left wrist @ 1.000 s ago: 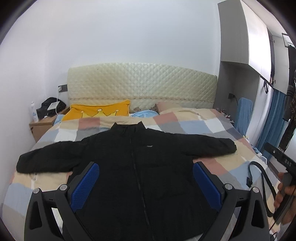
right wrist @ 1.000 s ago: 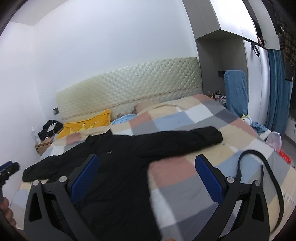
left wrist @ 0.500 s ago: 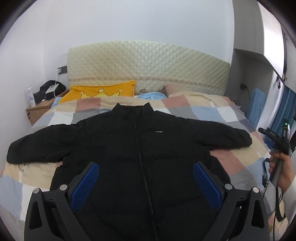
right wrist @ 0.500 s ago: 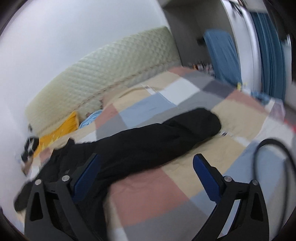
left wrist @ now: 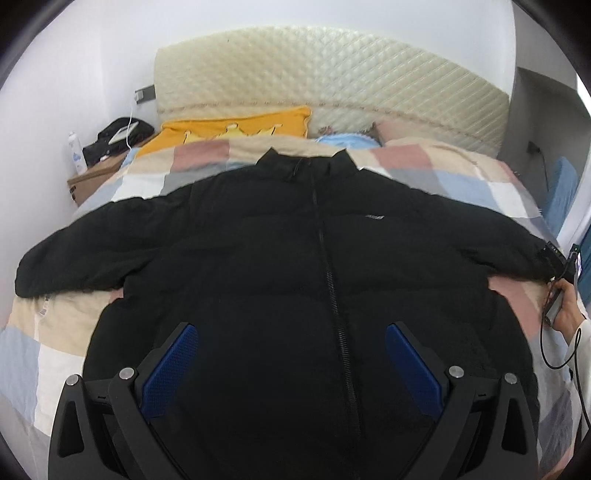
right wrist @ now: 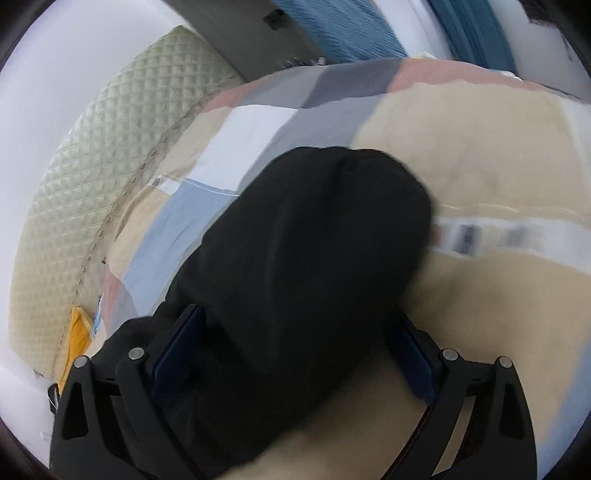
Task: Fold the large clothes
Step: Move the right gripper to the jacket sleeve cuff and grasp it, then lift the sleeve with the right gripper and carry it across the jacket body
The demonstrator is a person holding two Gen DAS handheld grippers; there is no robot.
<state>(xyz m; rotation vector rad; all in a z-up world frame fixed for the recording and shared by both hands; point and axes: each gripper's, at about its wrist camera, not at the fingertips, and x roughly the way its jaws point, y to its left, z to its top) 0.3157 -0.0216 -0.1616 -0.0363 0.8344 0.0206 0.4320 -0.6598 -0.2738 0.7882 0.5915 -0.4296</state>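
A black puffer jacket lies face up, zipped, on the checked quilt, both sleeves spread out. My left gripper hangs open over the jacket's lower front, with nothing between its blue pads. In the right wrist view the jacket's sleeve end lies between the fingers of my right gripper. Its jaws are closing, but stand wide on either side of the sleeve. In the left wrist view the right gripper shows at the sleeve's cuff, held by a hand.
A padded cream headboard and a yellow pillow are at the bed's far end. A nightstand with a bottle and a dark bag stands at the left. Blue fabric hangs beyond the bed's right side.
The left gripper has come down and closer over the jacket's front. The right gripper has swung down, rolled, and reached the sleeve end, which now lies between its fingers.
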